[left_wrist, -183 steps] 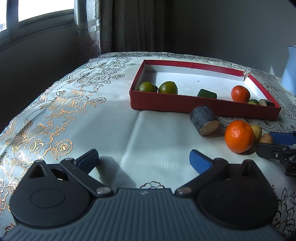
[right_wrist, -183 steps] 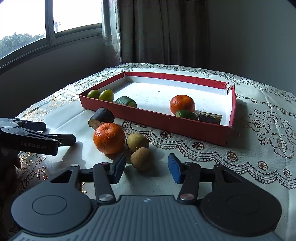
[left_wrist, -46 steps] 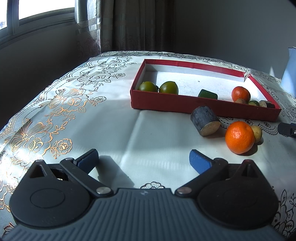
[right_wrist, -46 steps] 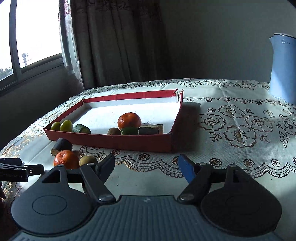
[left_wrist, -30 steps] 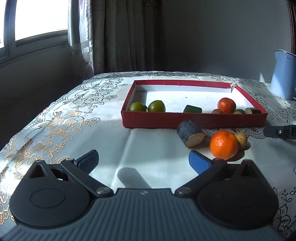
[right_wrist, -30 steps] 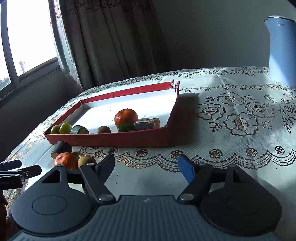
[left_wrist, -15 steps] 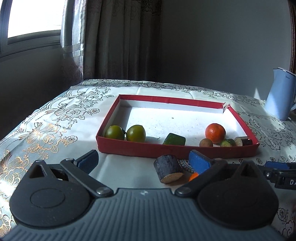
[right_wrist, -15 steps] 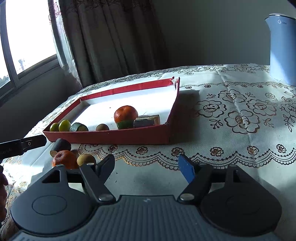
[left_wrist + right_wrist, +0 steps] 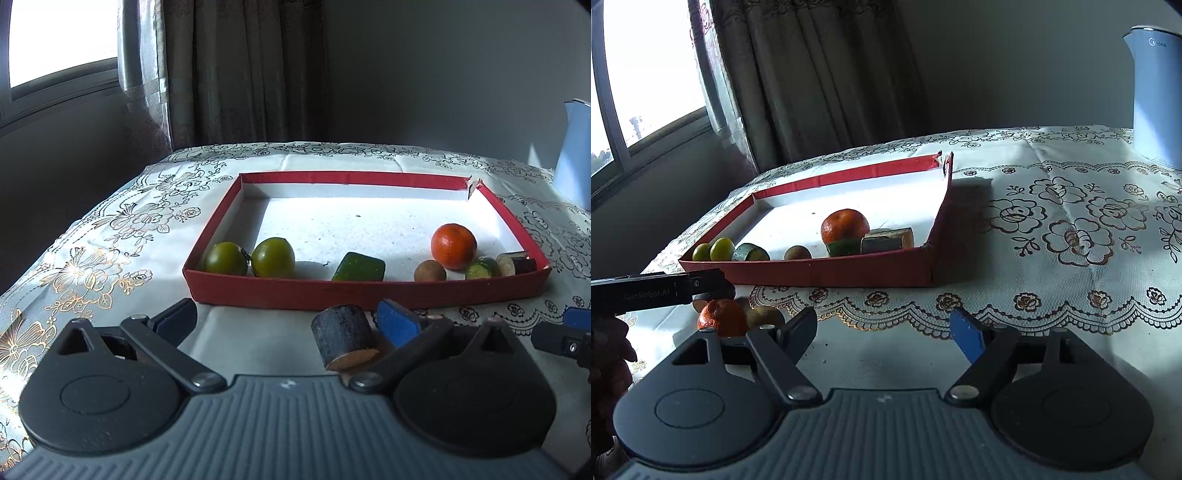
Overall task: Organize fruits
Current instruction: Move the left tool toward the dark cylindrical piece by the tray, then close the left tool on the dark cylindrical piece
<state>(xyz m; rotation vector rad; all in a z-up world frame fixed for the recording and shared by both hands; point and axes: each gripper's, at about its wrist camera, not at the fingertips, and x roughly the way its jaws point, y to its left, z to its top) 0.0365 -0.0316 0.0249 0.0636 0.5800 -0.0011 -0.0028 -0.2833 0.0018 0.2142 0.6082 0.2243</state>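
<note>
Both grippers, left gripper (image 9: 286, 319) and right gripper (image 9: 884, 330), stand open and empty; the left should straddle the dark cut cylinder piece (image 9: 343, 341) squarely before lifting it into the red cardboard tray (image 9: 369, 293).

A table under a floral lace cloth (image 9: 1071, 236) carries a red tray (image 9: 849, 273), a blue kettle (image 9: 1156, 92), and, before the tray, a dark cut cylinder (image 9: 343, 339), an orange (image 9: 720, 317) and a small brown fruit (image 9: 764, 315)

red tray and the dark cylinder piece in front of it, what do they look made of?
Red tray: looks like cardboard, matte red outside, white inside; thin folded walls and a torn far corner suggest it.
Dark cylinder piece: rough, dull dark skin with a pale fibrous cut end; possibly a cut cane or root section, or a replica. Can't tell which.
</note>
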